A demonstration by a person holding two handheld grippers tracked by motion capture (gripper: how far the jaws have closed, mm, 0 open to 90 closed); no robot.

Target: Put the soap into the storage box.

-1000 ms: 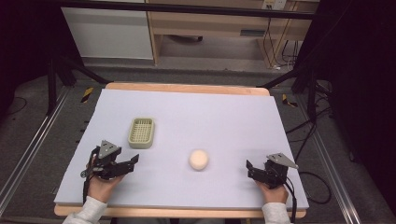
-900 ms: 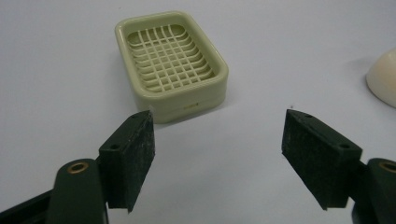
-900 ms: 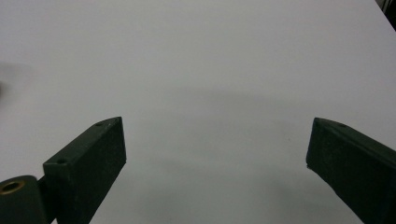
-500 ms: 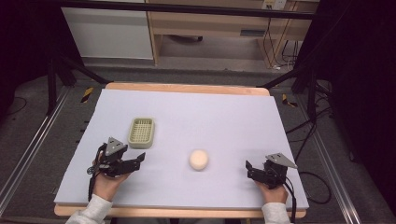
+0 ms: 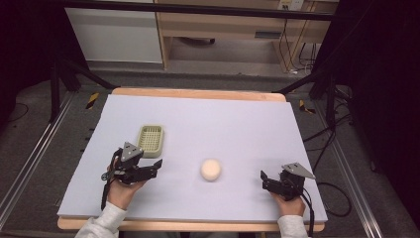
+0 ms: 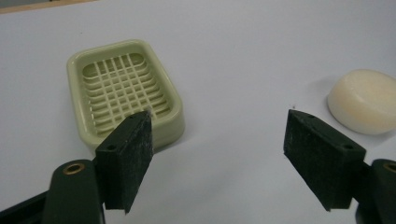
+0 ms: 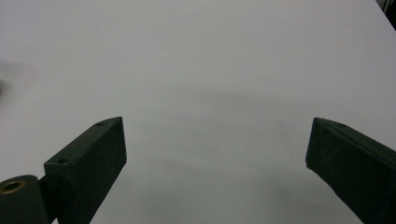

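A person sits at the near edge of a table covered in a pale lilac sheet, a gripper in each hand. The left gripper sits in the lower left of the high view, its jaws spread wide with nothing between them. Just above it lies a pale green soap dish with a slotted grid floor; in the left gripper view the dish fills the upper left, empty, partly behind one jaw. A round cream soap bar rests on the sheet in the lower middle of the high view, between the two grippers and apart from both; the bar shows at the right edge of the left gripper view. The right gripper, lower right, is likewise released, jaws parted over bare sheet.
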